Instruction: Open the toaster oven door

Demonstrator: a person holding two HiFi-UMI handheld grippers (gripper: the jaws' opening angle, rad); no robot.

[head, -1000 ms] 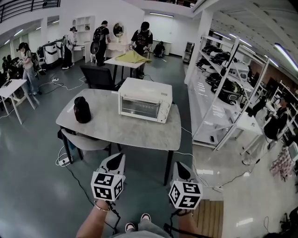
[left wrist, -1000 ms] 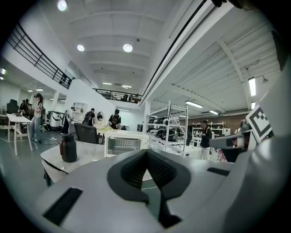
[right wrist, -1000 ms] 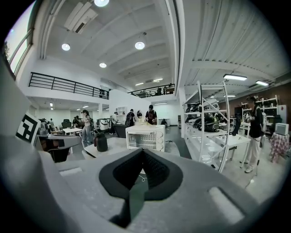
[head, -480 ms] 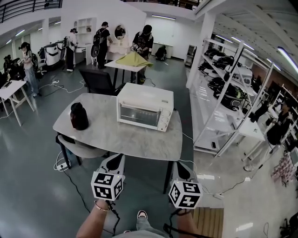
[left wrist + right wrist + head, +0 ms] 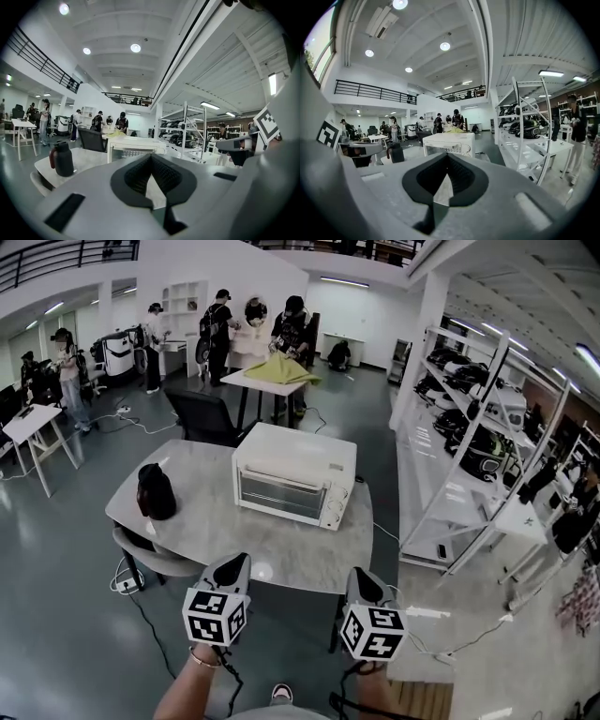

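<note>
The white boxy metal toaster oven [image 5: 293,475] stands well ahead, door facing, midway between left tongs [image 5: 234,562] and right tongs [image 5: 360,575], both pressed together.

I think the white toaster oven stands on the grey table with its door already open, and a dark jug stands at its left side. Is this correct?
Not quite. The toaster oven has its door shut, not open; the head view shows this. The rest is right: it stands on the grey table, with the dark jug at its left in that view.
</note>
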